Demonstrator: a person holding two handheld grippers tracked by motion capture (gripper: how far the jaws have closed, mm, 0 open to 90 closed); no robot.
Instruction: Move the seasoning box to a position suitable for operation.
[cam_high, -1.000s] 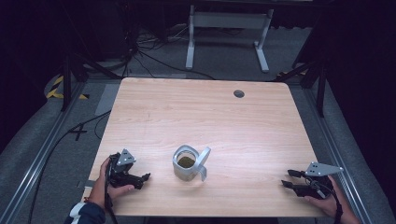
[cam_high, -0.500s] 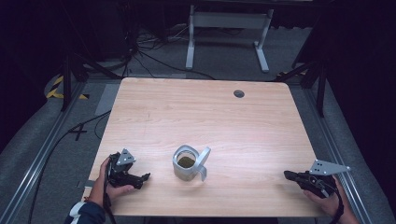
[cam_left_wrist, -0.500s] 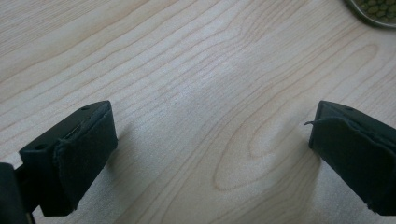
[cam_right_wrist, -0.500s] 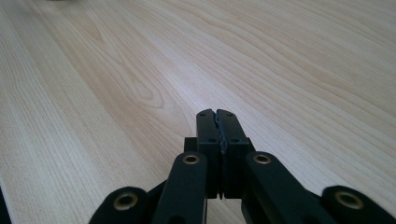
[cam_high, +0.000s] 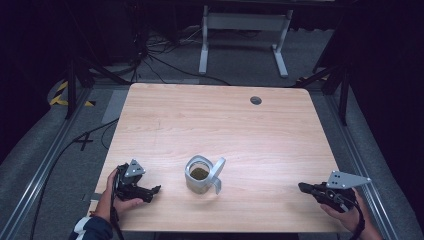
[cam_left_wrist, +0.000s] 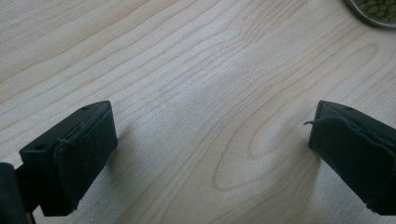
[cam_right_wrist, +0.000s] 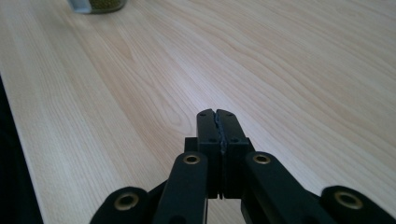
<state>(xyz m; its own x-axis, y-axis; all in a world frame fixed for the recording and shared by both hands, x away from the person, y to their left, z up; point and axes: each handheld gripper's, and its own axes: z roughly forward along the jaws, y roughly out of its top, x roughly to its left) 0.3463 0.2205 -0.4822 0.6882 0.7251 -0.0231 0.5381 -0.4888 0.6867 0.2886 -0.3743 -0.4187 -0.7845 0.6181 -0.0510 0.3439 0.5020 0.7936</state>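
While it stands upright near the front middle of the wooden table (cam_high: 220, 115), the small glass jar (cam_high: 199, 174) points its open mouth straight up, so its long axis is vertical. Its walls are clear and it holds a greenish-brown fill of small grains, seen also at the top edge of the left gripper view. A pale grey lid (cam_high: 218, 172) leans tilted against the jar's right side, one edge up beside the rim and the other down on the table.

To the jar's left, near the front edge, the left gripper (cam_high: 154, 189) is held in a hand (cam_high: 116, 196) with its jaws spread wide over bare wood. Well apart on the other side, at the front right corner, the right gripper (cam_high: 303, 187) points toward the jar with its jaws pressed together on nothing.
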